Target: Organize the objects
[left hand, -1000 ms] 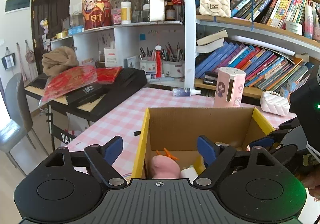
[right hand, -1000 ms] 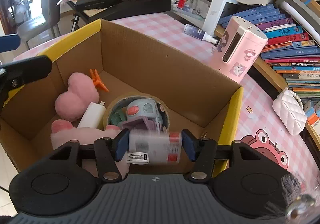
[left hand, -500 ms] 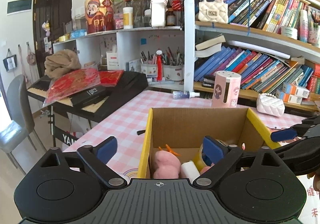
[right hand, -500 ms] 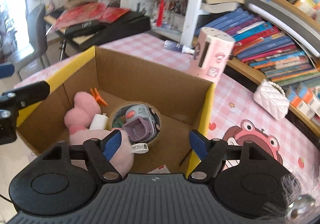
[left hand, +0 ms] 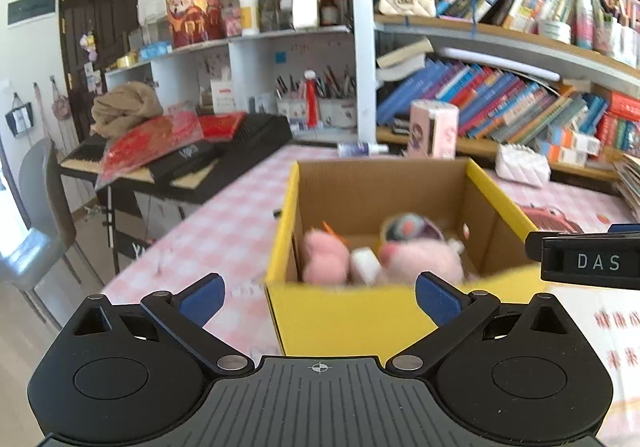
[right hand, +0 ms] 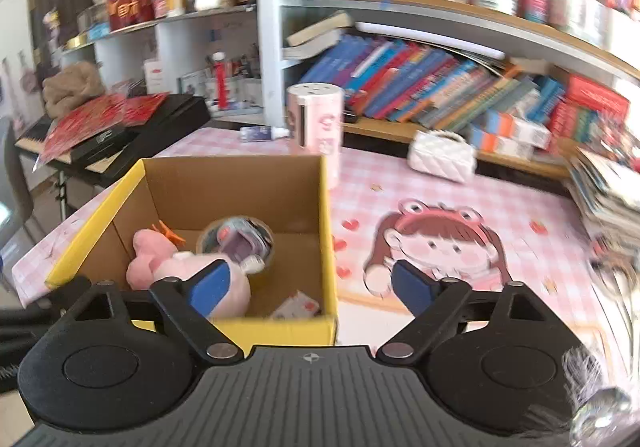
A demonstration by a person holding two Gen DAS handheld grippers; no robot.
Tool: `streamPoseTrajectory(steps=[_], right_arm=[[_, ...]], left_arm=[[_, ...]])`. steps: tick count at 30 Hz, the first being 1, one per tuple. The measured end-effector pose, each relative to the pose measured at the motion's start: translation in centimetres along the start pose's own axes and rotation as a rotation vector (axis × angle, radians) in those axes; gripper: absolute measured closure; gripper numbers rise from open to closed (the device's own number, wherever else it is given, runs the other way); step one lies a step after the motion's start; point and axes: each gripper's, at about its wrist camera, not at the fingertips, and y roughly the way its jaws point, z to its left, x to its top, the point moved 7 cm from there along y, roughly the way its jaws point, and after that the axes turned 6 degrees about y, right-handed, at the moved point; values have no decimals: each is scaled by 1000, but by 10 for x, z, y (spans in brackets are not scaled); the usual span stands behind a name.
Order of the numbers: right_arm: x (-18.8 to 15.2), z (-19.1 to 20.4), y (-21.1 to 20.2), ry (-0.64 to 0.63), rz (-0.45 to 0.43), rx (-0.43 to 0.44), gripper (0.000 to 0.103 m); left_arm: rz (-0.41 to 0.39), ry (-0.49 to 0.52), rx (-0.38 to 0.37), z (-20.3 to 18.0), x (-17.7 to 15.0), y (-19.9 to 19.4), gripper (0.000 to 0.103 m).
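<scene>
We hold both tools back from the yellow-rimmed cardboard box (right hand: 240,207) on the pink checked worktop (right hand: 460,215). The left tool (left hand: 318,293) and right tool (right hand: 308,283) are opening, empty. The pink plush toy (right hand: 188,271) lies inside; we should lift clear of the rim before reaching for anything else.

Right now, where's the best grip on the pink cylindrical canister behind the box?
Take the pink cylindrical canister across its round body, mid-height, coming level from the open tablecloth side on the right. It stands upright and the cardboard box blocks the front. Claws look wide enough, though that's a judgement.
</scene>
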Motion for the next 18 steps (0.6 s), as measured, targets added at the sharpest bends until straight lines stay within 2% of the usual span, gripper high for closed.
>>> streamPoseTrajectory(steps=[5,10,18], right_arm=[[-28,-8,-28,21,1,-61,11],[-48,-12,-54,36,-8,-98,7],[-77,-20,-82,54,-2,-169,6]], left_arm=[[56,12,-46,-11,-25,-15,0],[50,52,-73,-22,-37,-34,0],[55,96,-156,-51,-50,-55,0]])
